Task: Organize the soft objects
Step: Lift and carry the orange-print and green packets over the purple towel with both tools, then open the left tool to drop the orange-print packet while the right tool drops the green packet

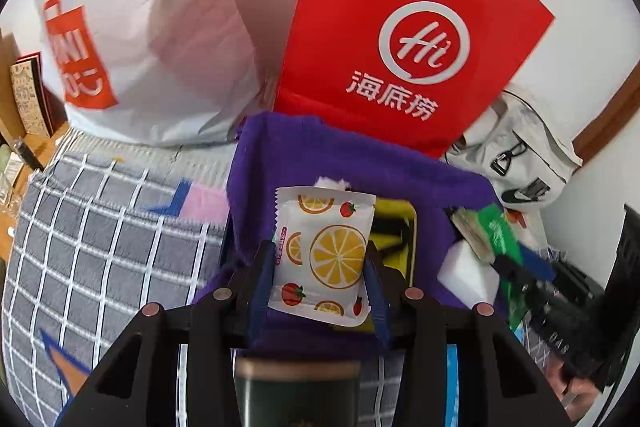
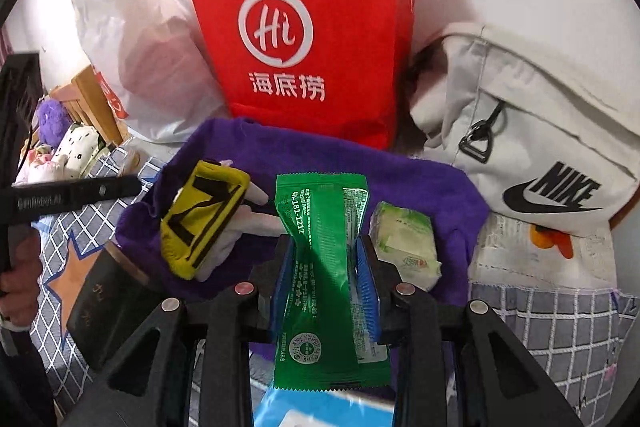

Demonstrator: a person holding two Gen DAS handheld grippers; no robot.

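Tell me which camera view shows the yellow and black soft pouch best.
The right wrist view. There the yellow and black soft pouch lies whole and unhidden on the purple cloth. In the left wrist view only a strip of it shows behind the white orange-print packet held in the left gripper jaws.

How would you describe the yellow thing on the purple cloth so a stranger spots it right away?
Find the red bag against the wall; a purple cloth lies before it. On the cloth's left part sits the yellow pouch, the only thing there with bold black stripes.
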